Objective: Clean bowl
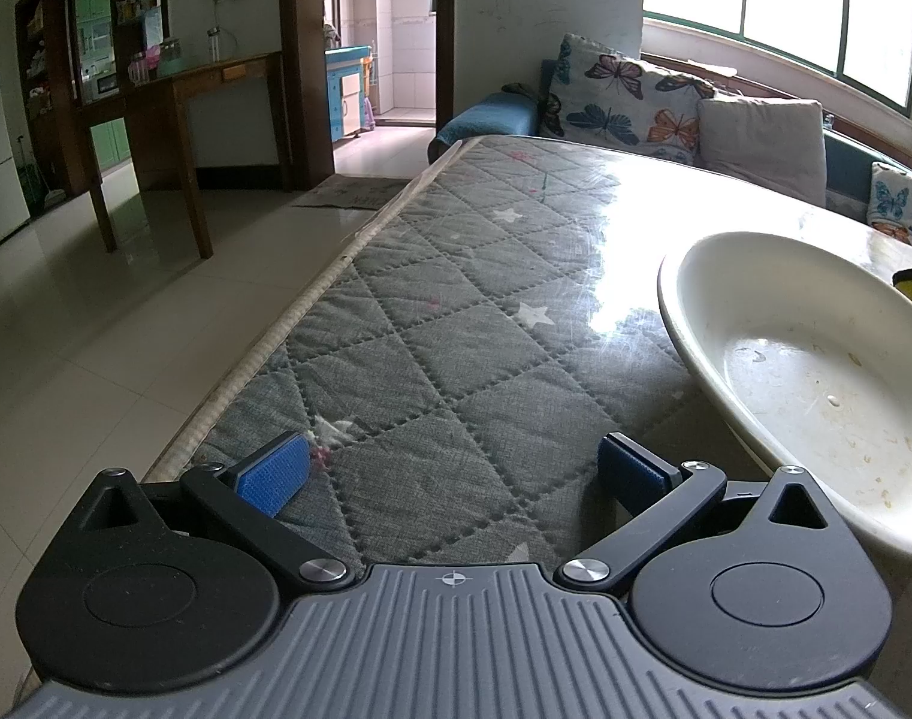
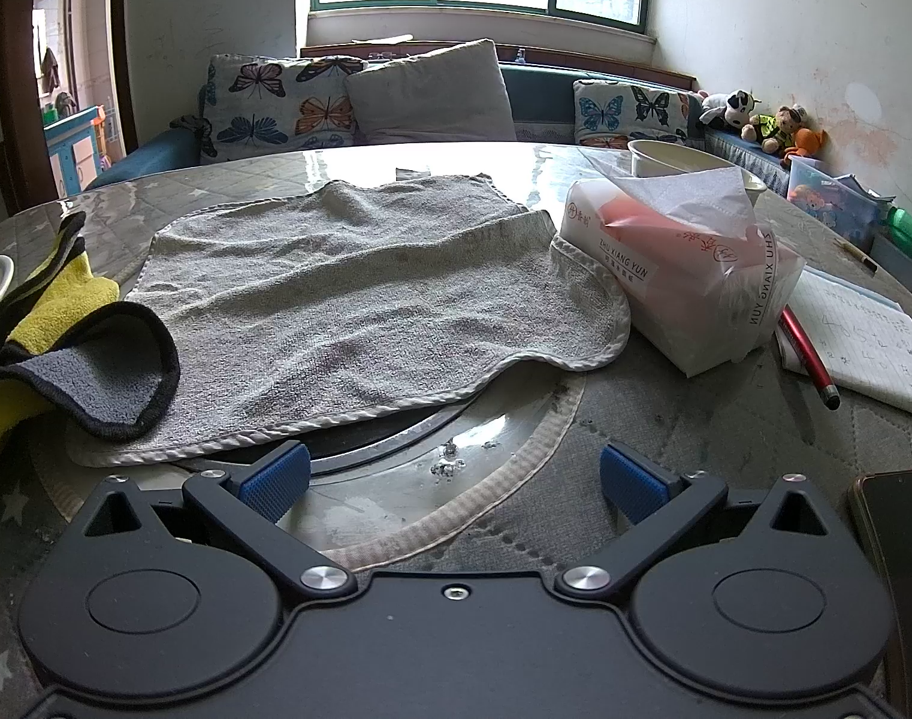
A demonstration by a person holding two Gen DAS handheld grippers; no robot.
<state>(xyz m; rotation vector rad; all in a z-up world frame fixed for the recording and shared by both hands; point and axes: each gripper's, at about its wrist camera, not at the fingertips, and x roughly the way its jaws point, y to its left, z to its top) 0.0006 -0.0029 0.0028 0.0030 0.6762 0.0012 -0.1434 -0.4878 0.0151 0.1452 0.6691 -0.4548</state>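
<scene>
Quilted worktop (image 1: 456, 299) carries a soiled white bowl (image 1: 815, 371); left gripper (image 1: 453, 470) and right gripper (image 2: 454, 476) jaws apart, empty

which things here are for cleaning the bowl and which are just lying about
For the job: dirty white bowl, yellow and grey cloth, grey towel, tissue pack.

Just lying about: red pen, notebook, phone, small white bowl.
</scene>
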